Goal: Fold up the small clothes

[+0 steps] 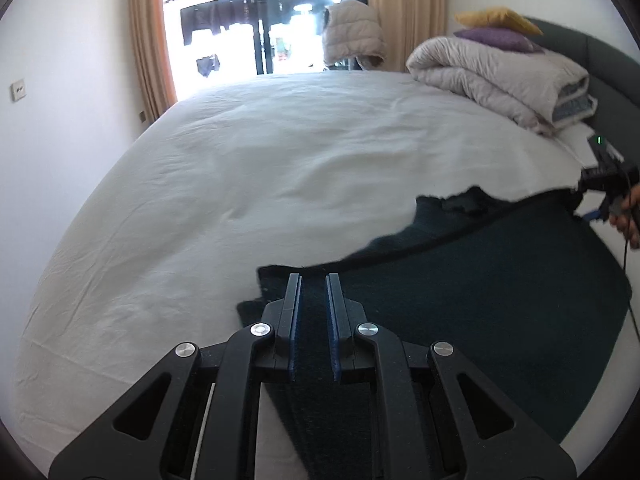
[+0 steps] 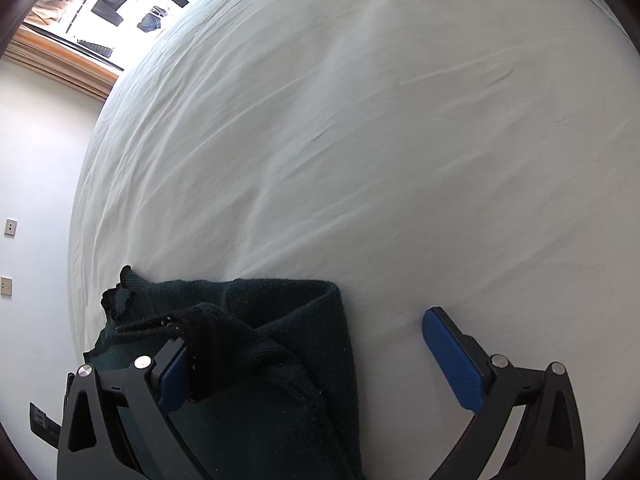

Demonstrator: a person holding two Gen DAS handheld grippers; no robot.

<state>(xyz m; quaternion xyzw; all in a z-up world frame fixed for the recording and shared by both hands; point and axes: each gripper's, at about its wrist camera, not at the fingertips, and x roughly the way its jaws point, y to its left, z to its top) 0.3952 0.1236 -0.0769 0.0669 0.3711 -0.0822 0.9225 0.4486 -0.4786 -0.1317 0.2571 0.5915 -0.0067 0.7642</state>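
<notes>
A dark green knitted garment (image 1: 480, 288) lies on the white bed sheet (image 1: 248, 184). My left gripper (image 1: 313, 280) is narrowly closed on a strip of the garment's near edge; the cloth runs between the blue pads. In the right wrist view my right gripper (image 2: 308, 328) is wide open over the garment (image 2: 256, 360). A bunched fold of cloth drapes over its left finger (image 2: 172, 372). Its right finger (image 2: 452, 356) is over bare sheet (image 2: 360, 140). The right gripper also shows at the right edge of the left wrist view (image 1: 600, 184), at the garment's far corner.
A folded grey duvet (image 1: 496, 76) with purple and yellow pillows (image 1: 496, 26) sits at the head of the bed. A window with curtains (image 1: 256, 20) and a hanging puffer jacket (image 1: 352, 32) are beyond the bed. A white wall (image 1: 60, 100) is on the left.
</notes>
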